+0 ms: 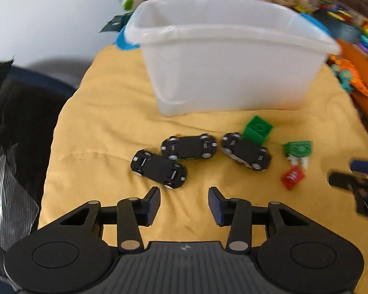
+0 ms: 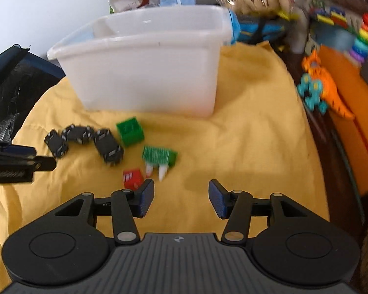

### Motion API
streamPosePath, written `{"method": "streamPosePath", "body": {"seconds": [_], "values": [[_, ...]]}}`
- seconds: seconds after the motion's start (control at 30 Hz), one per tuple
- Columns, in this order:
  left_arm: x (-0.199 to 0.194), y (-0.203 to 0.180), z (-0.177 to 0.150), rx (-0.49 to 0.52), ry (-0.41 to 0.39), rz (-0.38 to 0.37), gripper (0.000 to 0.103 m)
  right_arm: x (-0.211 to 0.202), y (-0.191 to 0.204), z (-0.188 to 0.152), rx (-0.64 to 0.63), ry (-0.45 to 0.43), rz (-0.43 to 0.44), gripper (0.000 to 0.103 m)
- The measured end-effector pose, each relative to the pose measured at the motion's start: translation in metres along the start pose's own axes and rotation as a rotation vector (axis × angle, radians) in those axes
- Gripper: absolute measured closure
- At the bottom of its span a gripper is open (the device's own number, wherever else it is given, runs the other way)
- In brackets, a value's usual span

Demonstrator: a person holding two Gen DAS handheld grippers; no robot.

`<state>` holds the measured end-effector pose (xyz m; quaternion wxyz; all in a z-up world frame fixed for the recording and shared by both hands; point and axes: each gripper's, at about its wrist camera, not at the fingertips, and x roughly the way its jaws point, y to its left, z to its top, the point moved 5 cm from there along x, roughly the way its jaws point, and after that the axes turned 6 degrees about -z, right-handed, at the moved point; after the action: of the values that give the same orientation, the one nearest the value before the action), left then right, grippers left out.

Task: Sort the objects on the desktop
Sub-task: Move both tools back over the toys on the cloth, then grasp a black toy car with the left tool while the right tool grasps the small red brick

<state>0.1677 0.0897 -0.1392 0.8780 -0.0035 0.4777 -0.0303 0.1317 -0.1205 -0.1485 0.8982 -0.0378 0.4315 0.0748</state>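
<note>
Both: left tool [image 1: 184, 203] & right tool [image 2: 181, 198] wide, empty, above yellow cloth [image 1: 105, 122] w/ toy cars [image 1: 189, 147].

Getting bright, even daylight in both views, soft shadows only. Blurring w/ motion throughout, worst on clutter beyond far edge of yellow cloth [image 1: 105, 112] and on white bin [image 1: 233, 56]. Bending hard at fisheye edges, corners vignetting black. Glaring slightly on bin rim.

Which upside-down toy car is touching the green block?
The rightmost car of the three. Its far end rests against the green block. The middle car and the leftmost car touch each other and lie clear of the block.
</note>
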Motion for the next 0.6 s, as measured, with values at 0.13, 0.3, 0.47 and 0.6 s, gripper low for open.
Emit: {"method": "streamPosePath", "body": {"seconds": [0.13, 0.3, 0.47, 0.6], "values": [[0.015, -0.002, 0.006, -0.033, 0.010, -0.005, 0.056, -0.004, -0.005, -0.008, 0.025, -0.001, -0.002, 0.049], [0.035, 0.001, 0.015, -0.032, -0.007, 0.052, 0.056, -0.009, -0.015, -0.012, 0.059, -0.015, -0.015, 0.049], [0.040, 0.007, 0.021, 0.034, 0.001, 0.087, 0.056, -0.008, -0.020, -0.015, 0.075, -0.009, -0.026, 0.049], [0.040, 0.013, 0.015, 0.047, 0.008, 0.078, 0.056, -0.008, -0.019, -0.014, 0.071, -0.016, -0.023, 0.049]]}}
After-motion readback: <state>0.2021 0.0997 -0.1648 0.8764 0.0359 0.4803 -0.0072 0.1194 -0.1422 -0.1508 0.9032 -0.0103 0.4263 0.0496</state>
